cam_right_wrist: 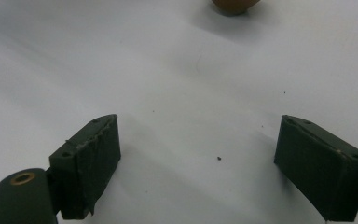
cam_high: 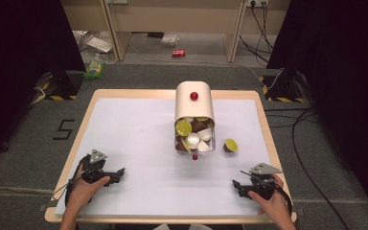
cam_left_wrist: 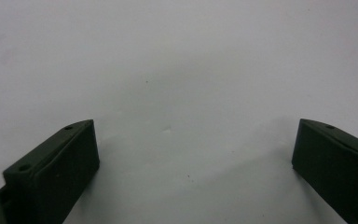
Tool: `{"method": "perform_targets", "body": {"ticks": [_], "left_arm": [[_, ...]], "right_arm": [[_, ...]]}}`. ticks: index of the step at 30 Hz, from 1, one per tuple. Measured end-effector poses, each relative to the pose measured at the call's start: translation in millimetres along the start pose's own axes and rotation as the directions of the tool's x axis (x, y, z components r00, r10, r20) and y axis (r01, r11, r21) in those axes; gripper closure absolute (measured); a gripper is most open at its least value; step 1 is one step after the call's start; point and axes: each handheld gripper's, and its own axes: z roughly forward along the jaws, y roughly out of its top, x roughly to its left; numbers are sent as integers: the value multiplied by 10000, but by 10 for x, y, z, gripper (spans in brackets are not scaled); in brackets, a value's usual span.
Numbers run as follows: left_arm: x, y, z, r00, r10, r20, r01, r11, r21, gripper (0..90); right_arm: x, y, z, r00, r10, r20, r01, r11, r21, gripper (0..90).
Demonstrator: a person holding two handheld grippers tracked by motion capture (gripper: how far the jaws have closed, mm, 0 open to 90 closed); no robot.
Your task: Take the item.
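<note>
Tipped cream container (cam_high: 194,98) of capsules mid-table, one green-topped capsule (cam_high: 230,144) just beside its mouth, apart from both hand-held grippers.

Black claws (cam_high: 120,171), grey three-cornered plates (cam_high: 97,155)

The table (cam_high: 263,115) has a pale wooden rim under a matt white sheet (cam_high: 139,139), smooth, finely speckled in the gripper views. The bin (cam_high: 194,103), upper centre, looks smooth cream plastic. The capsule (cam_high: 230,144) beside it has a glossy lime foil lid. Gripper pads (cam_right_wrist: 98,163) look matt, dark, rubbery.
</note>
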Motion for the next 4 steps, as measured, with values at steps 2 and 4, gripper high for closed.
{"method": "perform_targets", "body": {"ticks": [2, 4], "left_arm": [[2, 0, -1, 10000, 23, 0, -23, 10000, 21, 0], [2, 0, -1, 10000, 24, 0, -24, 10000, 21, 0]], "right_arm": [[0, 1, 1, 10000, 4, -15, -4, 10000, 4, 144], [-4, 2, 3, 10000, -33, -32, 33, 10000, 1, 143]]}}
